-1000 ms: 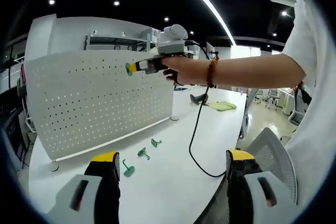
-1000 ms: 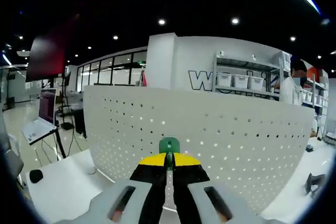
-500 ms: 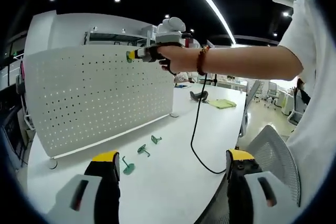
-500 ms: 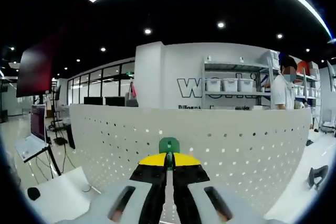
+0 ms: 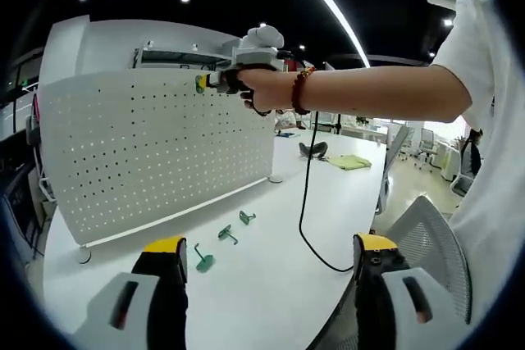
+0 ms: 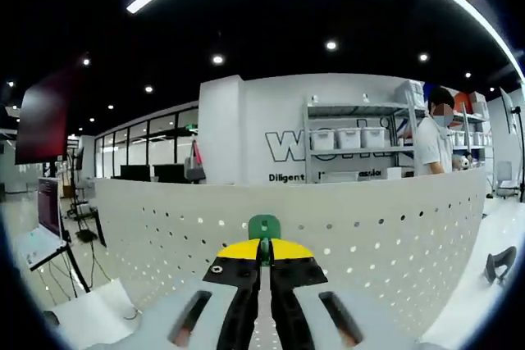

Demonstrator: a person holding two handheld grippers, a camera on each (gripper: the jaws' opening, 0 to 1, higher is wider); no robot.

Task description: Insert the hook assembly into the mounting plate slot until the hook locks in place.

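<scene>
A white perforated mounting plate point(image 5: 156, 149) stands upright on the white table point(image 5: 271, 276). In the right gripper view the plate point(image 6: 369, 235) is close ahead. My right gripper point(image 6: 263, 245) is shut on a green hook point(image 6: 264, 225), which pokes up between the yellow-tipped jaws near the plate's top edge. From the left gripper view, a person's arm holds that right gripper point(image 5: 207, 82) with the green hook point(image 5: 199, 83) against the top of the plate. My left gripper point(image 5: 267, 258) hangs open over the table with nothing between its jaws. Three green hooks point(image 5: 223, 235) lie on the table before the plate.
A black cable point(image 5: 305, 202) hangs from the right gripper down to the table. A grey mesh chair point(image 5: 426, 243) is at the table's right edge. Shelves with white bins point(image 6: 353, 141) and a standing person point(image 6: 435, 141) are behind the plate.
The right gripper with the green hook has risen from the plate's upper face to its top edge. The left gripper has stayed where it was, still open.
</scene>
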